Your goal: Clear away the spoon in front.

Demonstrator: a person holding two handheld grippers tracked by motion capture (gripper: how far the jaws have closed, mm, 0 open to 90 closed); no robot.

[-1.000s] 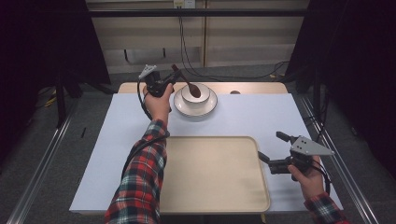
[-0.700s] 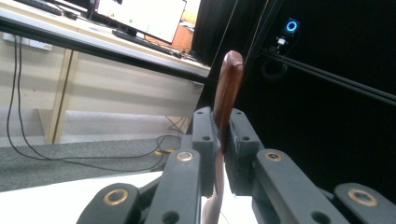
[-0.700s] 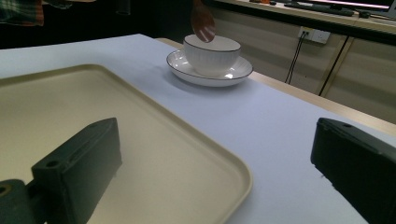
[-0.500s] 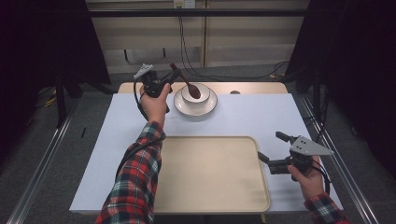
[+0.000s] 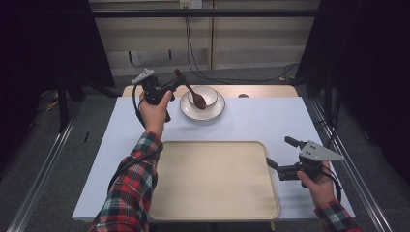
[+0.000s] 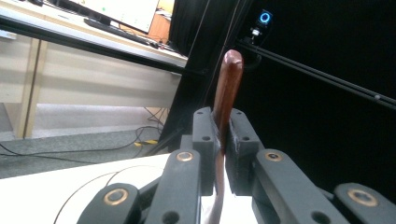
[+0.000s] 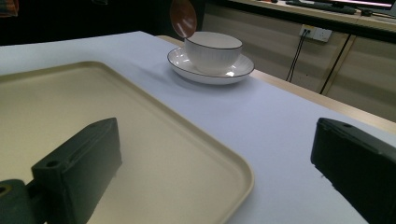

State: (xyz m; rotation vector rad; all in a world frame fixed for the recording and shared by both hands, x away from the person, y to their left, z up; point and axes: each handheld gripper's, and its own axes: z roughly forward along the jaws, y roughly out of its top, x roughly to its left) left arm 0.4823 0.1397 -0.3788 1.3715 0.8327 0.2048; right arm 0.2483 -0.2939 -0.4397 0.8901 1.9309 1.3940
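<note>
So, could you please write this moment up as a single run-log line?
left gripper: shut on wooden spoon, its head above the bowl | right gripper: open, unladen, beside tray | bowl: on saucer

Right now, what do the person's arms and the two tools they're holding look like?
Both sleeves are red, dark and white plaid flannel. The left tool and the right tool are black, each with two blocky jaws on linked bars with brass-coloured pivots. A grey three-cornered plate tops each one, and a black cable trails from it.
</note>
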